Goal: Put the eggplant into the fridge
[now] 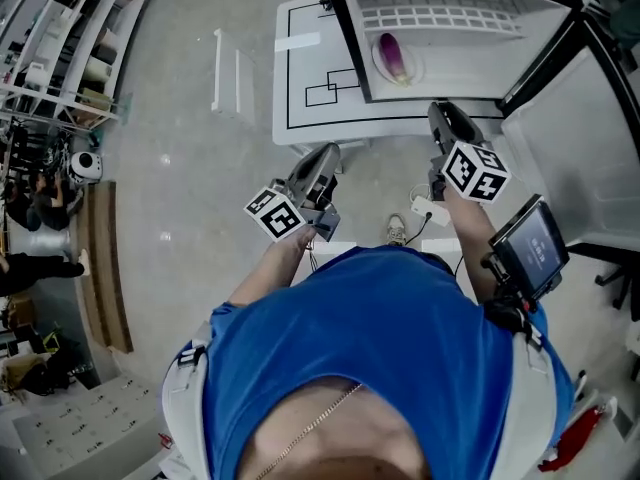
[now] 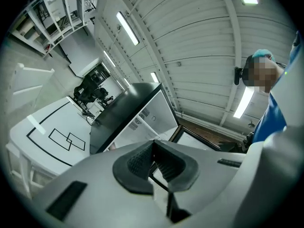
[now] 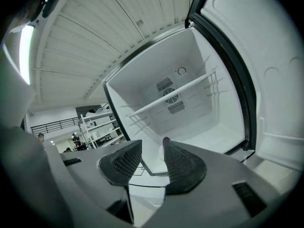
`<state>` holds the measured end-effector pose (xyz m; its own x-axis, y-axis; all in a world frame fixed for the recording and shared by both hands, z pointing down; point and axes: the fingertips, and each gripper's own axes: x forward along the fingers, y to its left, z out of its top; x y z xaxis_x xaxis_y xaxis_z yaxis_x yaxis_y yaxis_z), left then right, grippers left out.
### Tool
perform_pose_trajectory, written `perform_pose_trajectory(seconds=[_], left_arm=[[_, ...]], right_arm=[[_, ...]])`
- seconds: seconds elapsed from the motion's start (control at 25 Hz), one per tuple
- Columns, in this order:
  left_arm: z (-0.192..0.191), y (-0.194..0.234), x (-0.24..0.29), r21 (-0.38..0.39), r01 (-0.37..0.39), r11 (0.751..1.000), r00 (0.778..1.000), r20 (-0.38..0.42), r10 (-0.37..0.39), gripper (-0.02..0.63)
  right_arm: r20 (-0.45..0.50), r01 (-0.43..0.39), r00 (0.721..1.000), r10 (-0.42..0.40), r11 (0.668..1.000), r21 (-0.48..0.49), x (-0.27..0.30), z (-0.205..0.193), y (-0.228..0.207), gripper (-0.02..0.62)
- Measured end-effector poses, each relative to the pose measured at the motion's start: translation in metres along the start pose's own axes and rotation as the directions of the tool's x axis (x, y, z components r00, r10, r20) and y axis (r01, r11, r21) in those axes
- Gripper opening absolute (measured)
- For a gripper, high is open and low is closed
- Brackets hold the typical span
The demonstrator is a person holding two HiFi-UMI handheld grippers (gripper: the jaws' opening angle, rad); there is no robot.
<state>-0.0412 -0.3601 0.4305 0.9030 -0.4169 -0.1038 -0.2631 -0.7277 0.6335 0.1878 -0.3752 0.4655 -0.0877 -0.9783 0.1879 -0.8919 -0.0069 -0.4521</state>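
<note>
Eggplant (image 1: 393, 55), purple and glossy, lies on a round white plate (image 1: 413, 68) on the fridge (image 1: 460, 68) floor, seen whole only in the head view; the right gripper view shows merely its tip, plus a wire shelf (image 3: 190, 87) and round vent; right gripper (image 3: 153, 147) stands spread, its ribbed dark pads (image 3: 183, 163) empty; left gripper (image 2: 153, 148) is pressed together on nothing, facing the fridge's black side.
</note>
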Motion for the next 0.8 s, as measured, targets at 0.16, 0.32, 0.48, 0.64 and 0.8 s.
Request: perform_pose_trajectory(seconds=[0.16, 0.32, 0.48, 0.64, 0.8], left_arm=[[-0.003, -0.021, -0.012, 0.01, 0.022, 1.0, 1.0, 0.007, -0.022, 0.008], [-0.012, -0.034, -0.023, 0.018, 0.041, 0.999, 0.999, 0.003, -0.041, 0.008], [-0.023, -0.048, -0.033, 0.089, 0.023, 0.996, 1.0, -0.022, -0.021, 0.008], [-0.033, -0.066, -0.045, 0.122, 0.029, 0.992, 0.999, -0.031, -0.026, 0.008], [-0.043, -0.082, -0.059, 0.119, 0.044, 0.992, 0.999, -0.031, -0.04, 0.008]], right_arm=[[0.027, -0.024, 0.999, 0.025, 0.999, -0.033, -0.045, 0.005, 0.026, 0.105], [0.043, -0.031, 0.998, 0.034, 0.997, -0.064, -0.078, -0.001, 0.043, 0.046], [0.041, -0.031, 0.999, 0.035, 0.994, -0.102, -0.109, -0.009, 0.057, 0.005], [0.029, -0.041, 0.999, 0.046, 0.989, -0.145, -0.141, -0.022, 0.074, 0.005], [0.025, -0.048, 0.998, 0.053, 0.985, -0.167, -0.168, -0.034, 0.089, 0.003]])
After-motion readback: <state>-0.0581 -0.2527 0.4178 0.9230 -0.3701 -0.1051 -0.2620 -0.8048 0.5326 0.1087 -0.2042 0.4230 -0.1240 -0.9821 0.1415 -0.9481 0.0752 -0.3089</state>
